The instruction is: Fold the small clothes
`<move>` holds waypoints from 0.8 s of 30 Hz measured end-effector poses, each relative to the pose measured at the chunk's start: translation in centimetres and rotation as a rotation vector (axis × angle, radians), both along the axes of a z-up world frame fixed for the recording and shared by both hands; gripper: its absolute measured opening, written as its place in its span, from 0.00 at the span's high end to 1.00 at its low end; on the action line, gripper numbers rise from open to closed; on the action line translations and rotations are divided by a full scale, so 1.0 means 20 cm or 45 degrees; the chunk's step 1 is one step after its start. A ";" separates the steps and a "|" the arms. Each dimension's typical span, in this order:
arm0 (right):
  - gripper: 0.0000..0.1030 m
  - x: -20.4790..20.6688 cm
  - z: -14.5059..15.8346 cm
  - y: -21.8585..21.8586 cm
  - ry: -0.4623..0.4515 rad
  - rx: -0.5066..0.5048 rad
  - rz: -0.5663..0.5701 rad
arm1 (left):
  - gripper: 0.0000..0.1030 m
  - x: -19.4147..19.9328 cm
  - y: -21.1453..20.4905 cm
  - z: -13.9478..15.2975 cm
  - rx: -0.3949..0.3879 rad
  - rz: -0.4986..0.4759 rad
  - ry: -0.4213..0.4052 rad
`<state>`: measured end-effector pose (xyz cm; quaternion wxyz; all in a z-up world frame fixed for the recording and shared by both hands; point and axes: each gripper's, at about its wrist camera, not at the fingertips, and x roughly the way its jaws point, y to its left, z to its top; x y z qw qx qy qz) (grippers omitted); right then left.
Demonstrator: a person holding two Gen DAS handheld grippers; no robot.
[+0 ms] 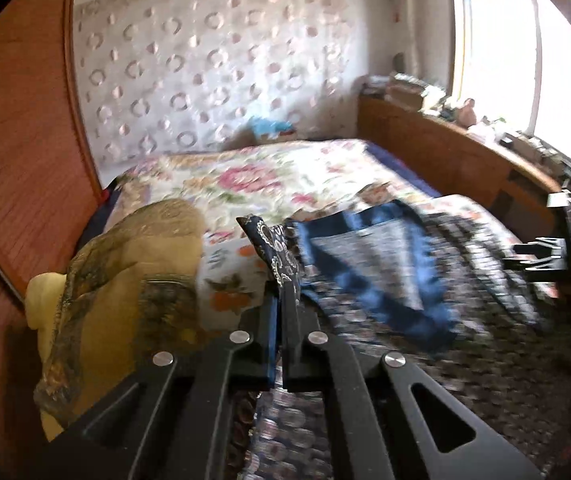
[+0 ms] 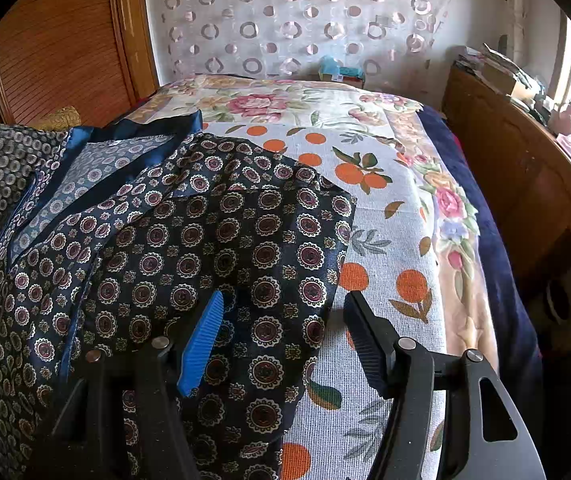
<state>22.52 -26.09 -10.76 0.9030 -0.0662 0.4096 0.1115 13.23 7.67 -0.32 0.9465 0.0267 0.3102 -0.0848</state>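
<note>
Daylight, bright, from the window (image 1: 497,60) at right; panes blown out to white glare in both views. Strong fisheye bending, dark vignette in corners. Left wrist view: motion blur over the garment (image 1: 385,264) and far wall (image 1: 213,64); near gripper parts sharp. Right wrist view: sharp throughout, garment pattern crisp, soft shadows only, wood at right dim.

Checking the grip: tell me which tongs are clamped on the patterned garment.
The left tongs, shut on a raised edge of the dark patterned garment; the right tongs stand open above it.
</note>
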 end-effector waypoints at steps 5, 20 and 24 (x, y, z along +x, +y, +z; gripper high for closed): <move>0.37 0.00 0.00 0.00 0.001 0.003 0.002 | 0.98 -0.16 -0.06 0.05 -0.047 -0.053 -0.062; 0.98 0.23 0.01 -0.03 0.057 0.056 -0.012 | 0.98 -0.40 -0.05 0.02 -0.091 -0.064 -0.116; 0.98 0.11 0.08 0.03 -0.033 0.060 0.078 | 0.98 -0.48 0.01 0.01 -0.099 -0.031 -0.136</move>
